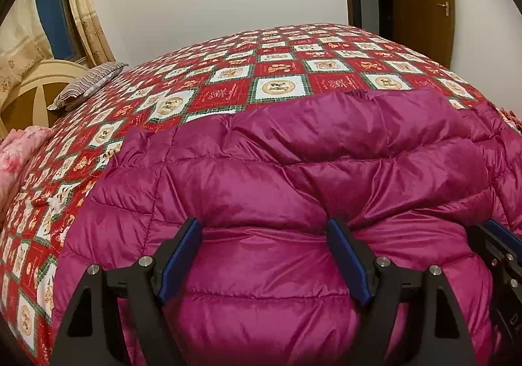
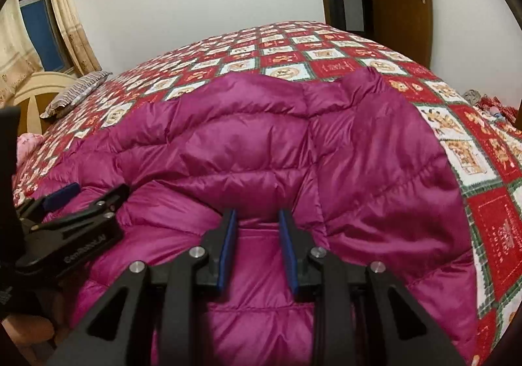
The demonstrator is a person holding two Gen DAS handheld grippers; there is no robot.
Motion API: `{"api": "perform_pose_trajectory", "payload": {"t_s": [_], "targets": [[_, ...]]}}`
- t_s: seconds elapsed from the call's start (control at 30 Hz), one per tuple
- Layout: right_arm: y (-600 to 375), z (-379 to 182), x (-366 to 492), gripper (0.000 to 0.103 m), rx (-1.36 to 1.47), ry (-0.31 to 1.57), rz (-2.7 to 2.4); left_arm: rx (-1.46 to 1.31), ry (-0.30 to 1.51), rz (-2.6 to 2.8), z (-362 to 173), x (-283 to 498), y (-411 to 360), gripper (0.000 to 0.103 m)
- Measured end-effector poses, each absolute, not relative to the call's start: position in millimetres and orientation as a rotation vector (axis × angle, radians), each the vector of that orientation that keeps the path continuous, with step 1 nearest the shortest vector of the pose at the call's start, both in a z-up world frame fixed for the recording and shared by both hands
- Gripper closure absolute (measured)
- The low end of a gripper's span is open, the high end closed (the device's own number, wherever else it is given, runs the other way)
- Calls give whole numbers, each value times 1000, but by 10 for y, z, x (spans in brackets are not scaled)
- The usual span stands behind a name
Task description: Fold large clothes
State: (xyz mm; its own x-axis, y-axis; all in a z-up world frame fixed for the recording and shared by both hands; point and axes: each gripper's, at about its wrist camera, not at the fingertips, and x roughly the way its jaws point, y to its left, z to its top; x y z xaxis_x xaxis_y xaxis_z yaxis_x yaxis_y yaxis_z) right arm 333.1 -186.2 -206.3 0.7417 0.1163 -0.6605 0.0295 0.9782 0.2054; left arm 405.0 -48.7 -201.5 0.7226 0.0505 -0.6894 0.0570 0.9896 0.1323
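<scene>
A magenta quilted puffer jacket (image 1: 293, 170) lies spread on the bed. My left gripper (image 1: 264, 225) stands wide, with a thick puffy fold of the jacket bulging between its blue pads (image 1: 179, 261). Creases run out from the right fingertip. That gripper also shows at the left of the right wrist view, left gripper (image 2: 91, 193), lying on the jacket (image 2: 261, 144). My right gripper (image 2: 257, 219) is narrow, its pads (image 2: 225, 251) pinching a thinner fold near the jacket's front edge.
A red patchwork bedspread (image 1: 280, 72) covers the bed. A striped pillow (image 1: 88, 82) and a pink quilt (image 1: 16, 157) lie at the left by the headboard. The wall, curtains and a wooden door (image 1: 421, 0) stand behind. Bare bedspread (image 2: 489, 202) runs along the right.
</scene>
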Motion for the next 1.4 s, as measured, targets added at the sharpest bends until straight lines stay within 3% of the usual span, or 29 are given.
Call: {"api": "perform_pose_trajectory", "payload": {"t_s": [0.23, 0.47, 0.67, 0.87, 1.07, 1.17, 1.4], "targets": [[-1838, -2056, 3314, 73, 191, 724, 37, 94, 788, -90, -1905, 3909, -337, 22], [-1911, -1906, 3218, 72, 245, 734, 43, -69, 725, -9, -1669, 3341, 486, 22], [-1492, -1559, 2820, 70, 225, 669, 120, -255, 740, 67, -1833, 2985, 1032, 22], [-924, -1743, 2870, 70, 150, 714, 200, -438, 794, 17, -2053, 2847, 1044, 22], [-843, -2012, 2988, 70, 112, 762, 177, -402, 792, 6, -2112, 2899, 865, 20], [-833, -2061, 2977, 70, 93, 757, 179, -435, 766, 12, -2143, 2954, 846, 14], [-778, -2111, 2942, 70, 42, 738, 163, -509, 702, 14, -2170, 3065, 803, 13]]}}
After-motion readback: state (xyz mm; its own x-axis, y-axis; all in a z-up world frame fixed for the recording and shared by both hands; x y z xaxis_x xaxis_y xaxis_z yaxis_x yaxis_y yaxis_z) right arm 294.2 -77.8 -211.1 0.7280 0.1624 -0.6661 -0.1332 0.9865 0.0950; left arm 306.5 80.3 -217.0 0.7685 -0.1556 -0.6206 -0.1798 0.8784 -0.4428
